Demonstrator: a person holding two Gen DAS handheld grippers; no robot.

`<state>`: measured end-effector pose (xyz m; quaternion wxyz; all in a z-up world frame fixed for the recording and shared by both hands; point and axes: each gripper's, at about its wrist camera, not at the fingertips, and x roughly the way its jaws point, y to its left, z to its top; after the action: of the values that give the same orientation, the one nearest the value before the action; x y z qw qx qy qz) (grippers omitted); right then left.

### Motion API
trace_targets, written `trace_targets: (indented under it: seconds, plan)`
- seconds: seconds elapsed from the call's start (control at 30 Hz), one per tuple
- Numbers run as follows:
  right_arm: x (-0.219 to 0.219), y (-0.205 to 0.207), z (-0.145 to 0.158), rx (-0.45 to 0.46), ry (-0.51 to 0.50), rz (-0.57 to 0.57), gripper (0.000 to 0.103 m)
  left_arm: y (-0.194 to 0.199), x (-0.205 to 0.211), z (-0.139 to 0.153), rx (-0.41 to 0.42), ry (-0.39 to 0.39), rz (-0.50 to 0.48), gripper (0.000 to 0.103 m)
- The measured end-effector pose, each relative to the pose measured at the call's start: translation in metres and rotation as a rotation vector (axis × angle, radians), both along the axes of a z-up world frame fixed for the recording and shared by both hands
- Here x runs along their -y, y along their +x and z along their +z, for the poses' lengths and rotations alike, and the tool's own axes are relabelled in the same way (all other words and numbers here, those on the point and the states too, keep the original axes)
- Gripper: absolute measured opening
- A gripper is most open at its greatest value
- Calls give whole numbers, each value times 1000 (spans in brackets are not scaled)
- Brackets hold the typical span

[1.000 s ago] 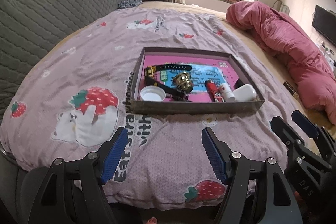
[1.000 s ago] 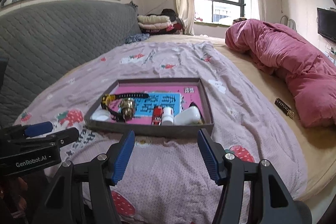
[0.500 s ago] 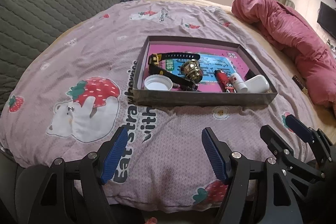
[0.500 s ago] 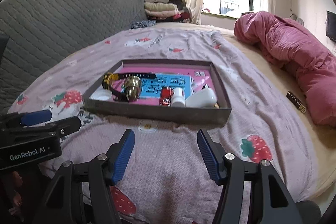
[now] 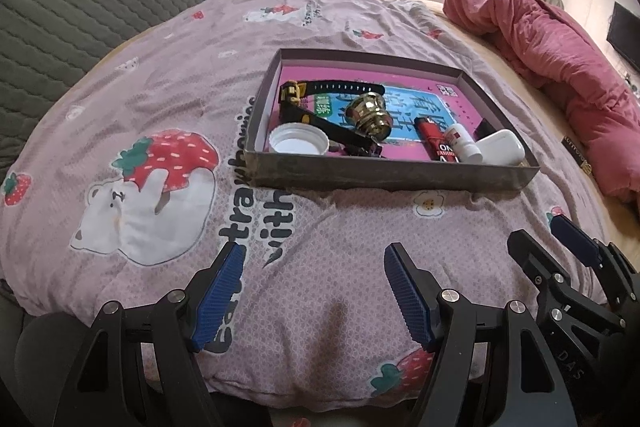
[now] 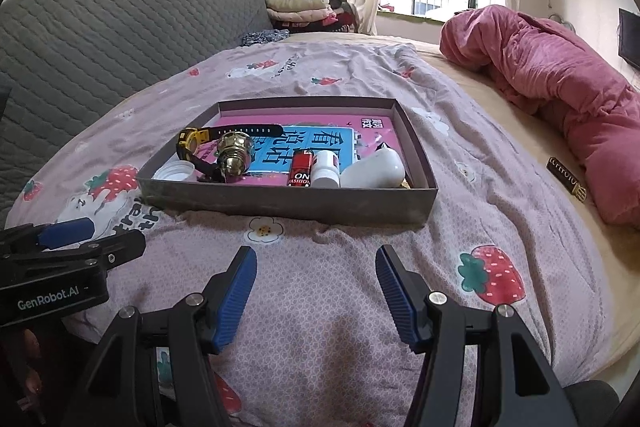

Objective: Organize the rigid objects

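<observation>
On the bedspread we see a shallow tray ahead of both grippers. Inside it, from left to right, lie a white cap, a watch, a brass knob, a red lighter, a small white bottle and a white case. Our left gripper and right gripper hang over bare cloth short of the tray, jaws wide apart, holding nothing. A dark bar lies beside the pink duvet.
</observation>
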<state>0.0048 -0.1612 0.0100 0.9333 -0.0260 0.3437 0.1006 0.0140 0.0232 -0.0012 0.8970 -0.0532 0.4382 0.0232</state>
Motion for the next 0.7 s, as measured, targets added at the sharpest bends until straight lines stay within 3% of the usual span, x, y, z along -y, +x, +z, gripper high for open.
trace_targets:
  seconds: [0.7]
  plan:
    - [-1, 2, -2, -10, 7, 12, 61, 3, 4, 0, 4, 37, -16, 74]
